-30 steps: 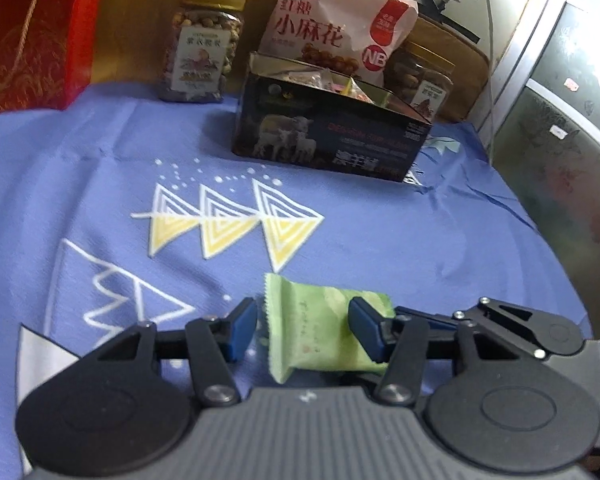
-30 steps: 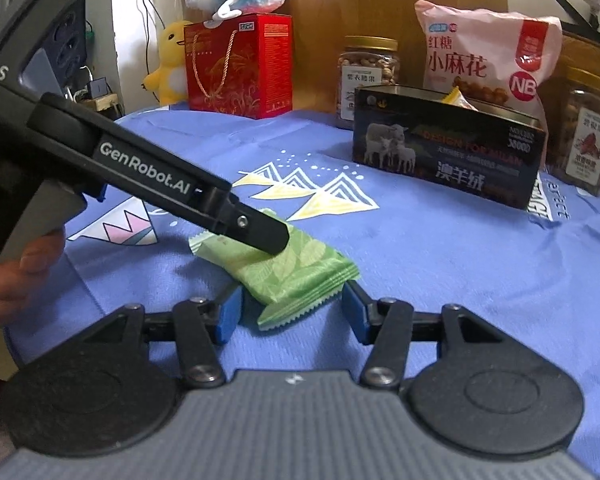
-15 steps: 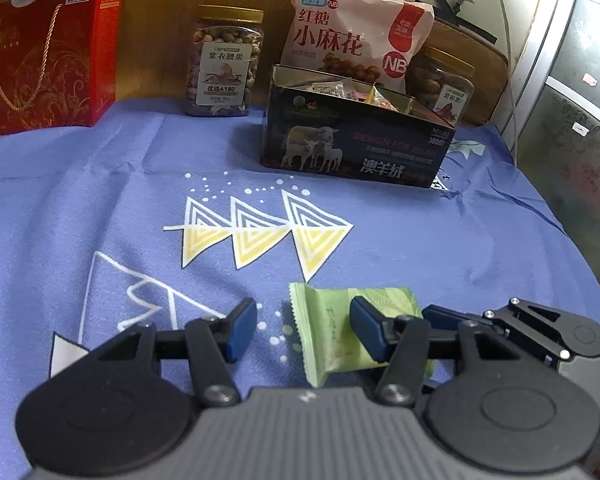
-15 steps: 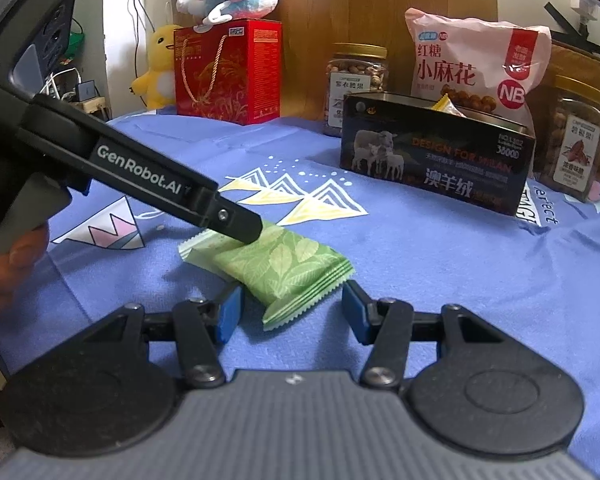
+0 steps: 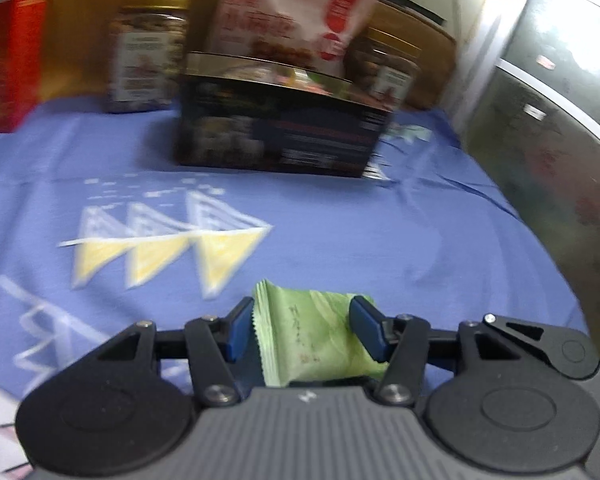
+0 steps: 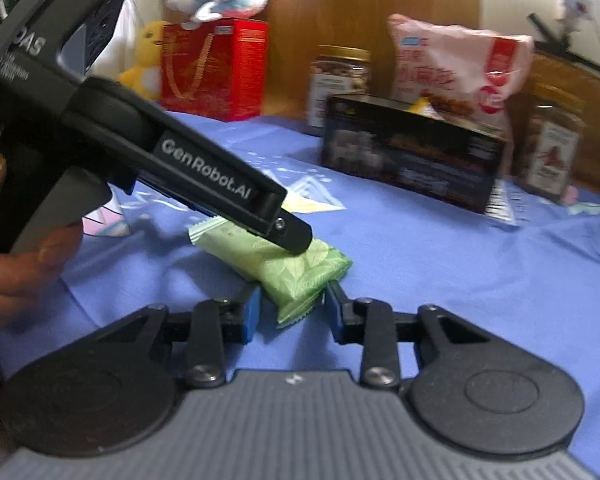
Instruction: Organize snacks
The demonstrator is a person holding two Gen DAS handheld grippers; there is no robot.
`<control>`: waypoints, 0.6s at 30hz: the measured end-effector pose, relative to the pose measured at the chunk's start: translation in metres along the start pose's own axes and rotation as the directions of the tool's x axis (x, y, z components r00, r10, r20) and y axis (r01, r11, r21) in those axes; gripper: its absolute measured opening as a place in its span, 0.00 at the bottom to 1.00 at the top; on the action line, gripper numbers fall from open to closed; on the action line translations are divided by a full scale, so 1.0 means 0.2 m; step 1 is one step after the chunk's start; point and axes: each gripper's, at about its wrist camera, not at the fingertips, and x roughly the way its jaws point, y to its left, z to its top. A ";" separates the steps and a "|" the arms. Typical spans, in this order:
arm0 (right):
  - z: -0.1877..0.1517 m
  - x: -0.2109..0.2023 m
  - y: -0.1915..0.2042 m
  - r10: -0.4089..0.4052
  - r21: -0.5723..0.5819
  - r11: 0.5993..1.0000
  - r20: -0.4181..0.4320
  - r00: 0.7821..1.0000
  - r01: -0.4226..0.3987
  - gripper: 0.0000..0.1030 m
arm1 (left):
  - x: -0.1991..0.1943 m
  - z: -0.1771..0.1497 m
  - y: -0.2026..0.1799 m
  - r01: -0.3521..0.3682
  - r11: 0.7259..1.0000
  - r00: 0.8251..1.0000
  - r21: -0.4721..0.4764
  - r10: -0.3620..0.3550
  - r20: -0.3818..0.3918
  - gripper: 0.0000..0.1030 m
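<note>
A green snack packet [image 5: 306, 336] sits between the blue pads of my left gripper [image 5: 300, 330], which is shut on it just above the blue tablecloth. In the right wrist view the same packet [image 6: 284, 264] shows with the left gripper's black finger on top of it. My right gripper [image 6: 292, 312] is partly closed around the packet's near end; contact is unclear. The dark open tin box [image 5: 280, 128] with several snacks inside stands at the back; it also shows in the right wrist view [image 6: 412, 160].
Behind the box stand a pink snack bag [image 5: 292, 20], two nut jars [image 5: 148, 52] [image 6: 552, 148] and a red gift box [image 6: 216, 68] with plush toys [image 6: 220, 0]. The table edge and a cabinet [image 5: 540, 140] lie to the right.
The left gripper has closed on the green packet and lifted it, moving toward the box. The right gripper's jaws have narrowed around the packet's near end.
</note>
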 end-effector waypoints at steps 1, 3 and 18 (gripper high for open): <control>-0.01 -0.01 -0.02 -0.023 0.007 1.000 -0.004 1.000 0.023 0.36 | 0.02 0.01 -0.04 0.013 1.000 1.000 0.023 -0.013 -0.001 0.51; -0.03 -0.03 -0.08 -0.062 0.039 0.997 -0.012 0.998 0.062 0.36 | 0.07 0.01 -0.11 0.051 0.998 0.999 0.045 -0.050 -0.013 0.51; -0.09 -0.07 -0.19 -0.122 0.108 0.987 -0.018 0.992 0.123 0.47 | 0.06 0.06 -0.07 0.026 1.000 0.999 0.007 -0.026 0.030 0.52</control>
